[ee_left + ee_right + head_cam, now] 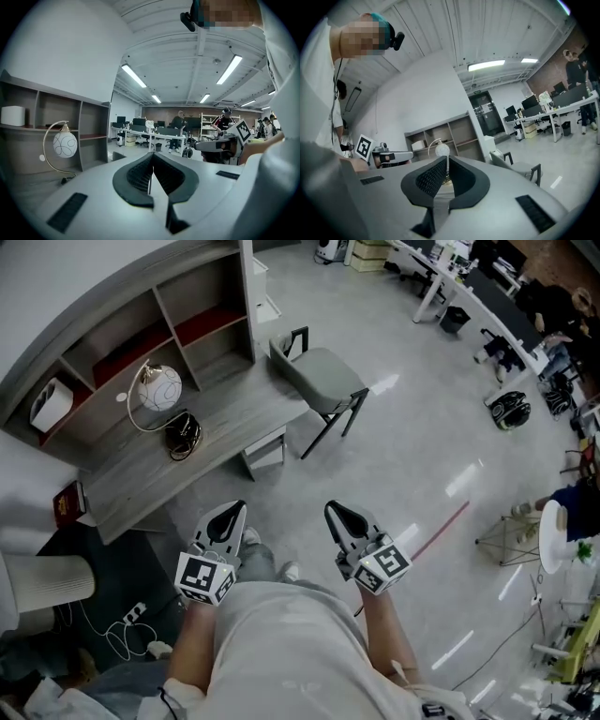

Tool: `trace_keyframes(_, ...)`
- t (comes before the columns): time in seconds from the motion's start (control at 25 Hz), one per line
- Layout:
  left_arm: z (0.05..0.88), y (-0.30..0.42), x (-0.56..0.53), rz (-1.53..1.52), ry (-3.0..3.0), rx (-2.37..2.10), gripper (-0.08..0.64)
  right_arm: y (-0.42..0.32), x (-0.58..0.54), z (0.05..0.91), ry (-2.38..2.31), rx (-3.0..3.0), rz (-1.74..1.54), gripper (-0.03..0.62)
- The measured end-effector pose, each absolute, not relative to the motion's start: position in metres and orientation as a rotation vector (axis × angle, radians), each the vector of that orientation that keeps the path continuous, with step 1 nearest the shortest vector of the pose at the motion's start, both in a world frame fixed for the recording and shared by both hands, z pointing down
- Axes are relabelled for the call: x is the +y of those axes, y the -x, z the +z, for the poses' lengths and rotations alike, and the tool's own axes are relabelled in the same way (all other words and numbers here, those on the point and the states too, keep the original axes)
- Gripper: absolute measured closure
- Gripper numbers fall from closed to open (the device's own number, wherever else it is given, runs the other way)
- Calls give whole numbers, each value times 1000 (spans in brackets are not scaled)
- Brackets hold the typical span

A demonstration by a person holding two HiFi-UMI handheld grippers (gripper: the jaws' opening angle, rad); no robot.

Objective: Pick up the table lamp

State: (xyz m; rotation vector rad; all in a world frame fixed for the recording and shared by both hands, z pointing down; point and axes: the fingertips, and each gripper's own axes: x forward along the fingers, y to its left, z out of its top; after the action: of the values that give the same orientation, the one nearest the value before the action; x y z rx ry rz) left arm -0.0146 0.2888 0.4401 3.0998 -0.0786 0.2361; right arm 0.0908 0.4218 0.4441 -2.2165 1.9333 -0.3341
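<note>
We hold both tongs out in front of us over the floor, well apart from the bench [216,442]. The left tongs [230,517] are pressed together with nothing between them. The right tongs [339,517] are likewise closed and empty.

The table lamp [161,390] stands on the bench, far from us and to the left, just in front of the shelf unit [112,324]. It is upright: a dark round base sits on the bench top, a thin arched stem rises from it, and a white globe shade hangs from the arch. Its long axis runs straight up.

The left tongs are the nearer pair, and from them the lamp lies ahead and off to the left. From the right tongs it shows almost dead ahead, just above the closed jaws. We judge that we must close the gap and spread the tongs before any grip on the stem.

In the shelf unit, a left compartment holds a white box [52,404]. A grey chair [319,381] stands at the bench's right end.
</note>
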Motion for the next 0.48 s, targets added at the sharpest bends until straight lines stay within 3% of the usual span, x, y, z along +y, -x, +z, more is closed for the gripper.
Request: trace_keyframes(0.48, 460, -40, 185, 245, -3071, -170, 545, -158, 306, 455, 2152, 2024, -406, 561)
